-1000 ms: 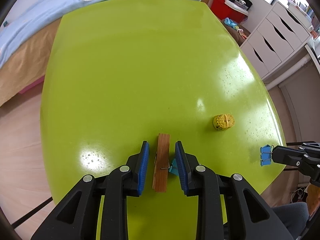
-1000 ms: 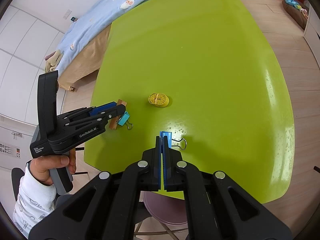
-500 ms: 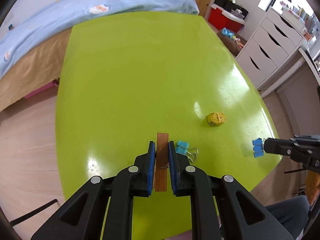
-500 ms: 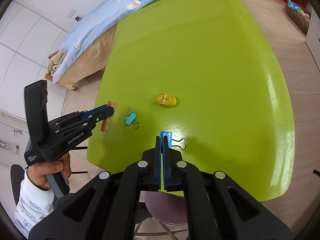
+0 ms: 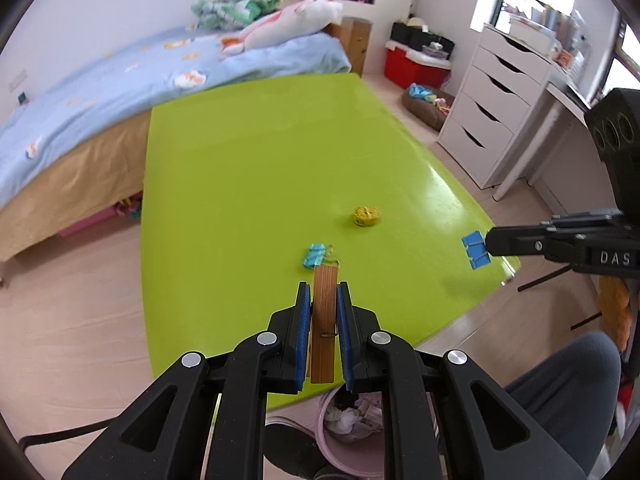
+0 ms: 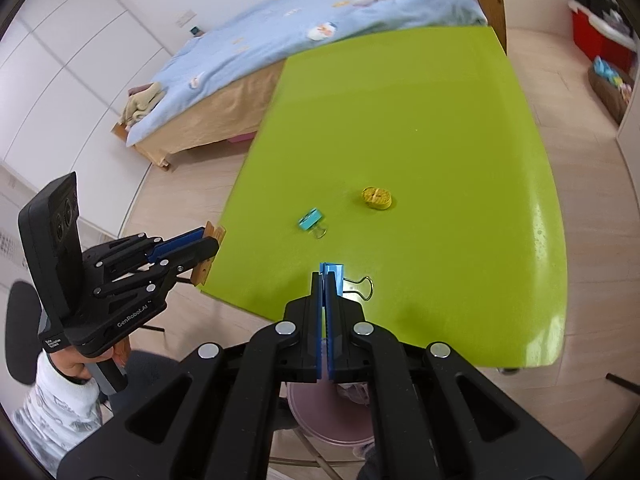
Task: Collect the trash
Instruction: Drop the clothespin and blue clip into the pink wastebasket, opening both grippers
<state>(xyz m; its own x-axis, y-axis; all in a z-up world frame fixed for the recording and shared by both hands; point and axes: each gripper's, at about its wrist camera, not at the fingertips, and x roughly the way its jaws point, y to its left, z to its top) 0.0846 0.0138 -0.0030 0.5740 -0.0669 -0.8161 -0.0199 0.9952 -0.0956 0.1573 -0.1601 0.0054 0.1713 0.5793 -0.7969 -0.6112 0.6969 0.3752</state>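
Note:
My left gripper (image 5: 323, 294) is shut on a wooden clothespin (image 5: 324, 320) and holds it above the near edge of the green table (image 5: 256, 168). My right gripper (image 6: 324, 278) is shut on a blue binder clip (image 6: 334, 276), its wire handle (image 6: 362, 283) sticking out to the right. On the table lie a teal binder clip (image 5: 315, 255) and a small yellow object (image 5: 365, 216); both also show in the right wrist view, the clip (image 6: 309, 220) and the yellow object (image 6: 377, 197). A pink trash bin (image 5: 348, 424) with crumpled paper stands on the floor below the table's near edge.
A bed with a blue cover (image 5: 120, 76) stands behind the table. A white chest of drawers (image 5: 500, 108) and a red box (image 5: 416, 65) are at the right. A person's grey-clad leg (image 5: 560, 396) is at the lower right.
My left gripper closed on the clothespin and lifted it back off the table toward the near edge. The teal clip stayed on the table. Both cameras tilted up.

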